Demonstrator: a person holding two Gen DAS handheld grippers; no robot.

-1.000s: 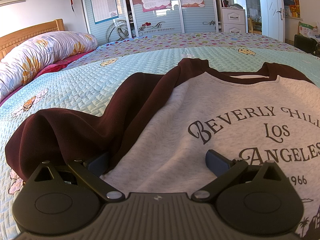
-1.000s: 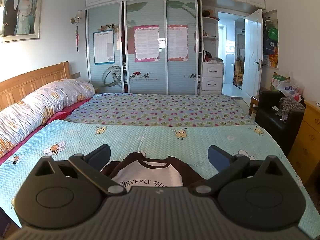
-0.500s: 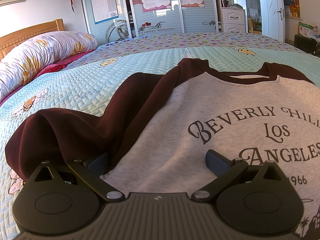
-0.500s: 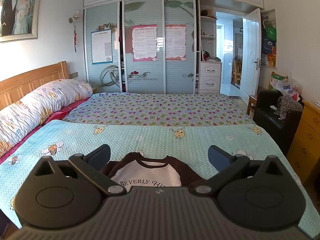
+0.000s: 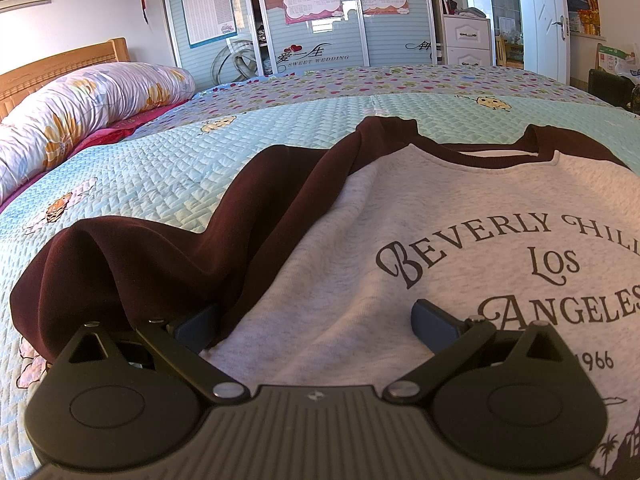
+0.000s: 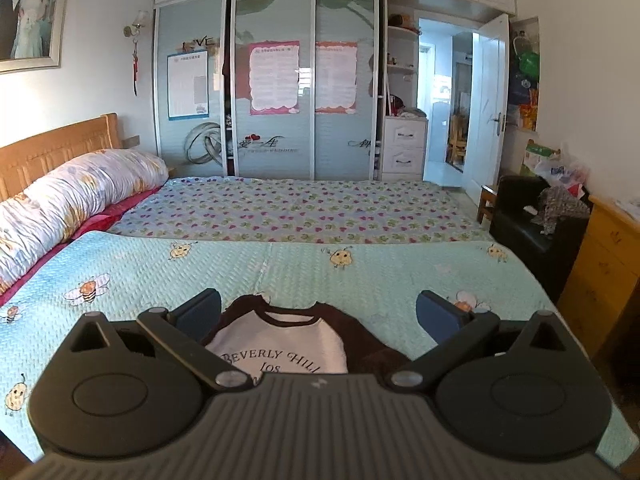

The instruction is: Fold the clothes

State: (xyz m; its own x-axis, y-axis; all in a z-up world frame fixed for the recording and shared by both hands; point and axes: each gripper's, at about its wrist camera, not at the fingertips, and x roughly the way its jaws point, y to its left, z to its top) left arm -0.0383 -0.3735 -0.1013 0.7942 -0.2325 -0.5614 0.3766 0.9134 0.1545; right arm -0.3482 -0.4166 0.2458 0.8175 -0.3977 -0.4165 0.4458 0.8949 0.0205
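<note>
Looking along the left gripper (image 5: 316, 320) first: it sits low over the sweatshirt (image 5: 400, 280), jaws spread wide with nothing between them, one finger right by the seam where the maroon sleeve (image 5: 168, 264) meets the grey body. That sleeve is bunched into a soft hump on the quilted bedspread (image 5: 160, 176). Looks like thick fleecy knit to me, floppy and light, not slippery, so I'd pinch the sleeve near the cuff or the shoulder seam.

Over on the right gripper (image 6: 318, 316), it's held higher and further back, also wide open and empty. From there the sweatshirt (image 6: 280, 340) lies face up near the foot of the bed, collar pointing toward the wardrobe (image 6: 272, 88).
</note>
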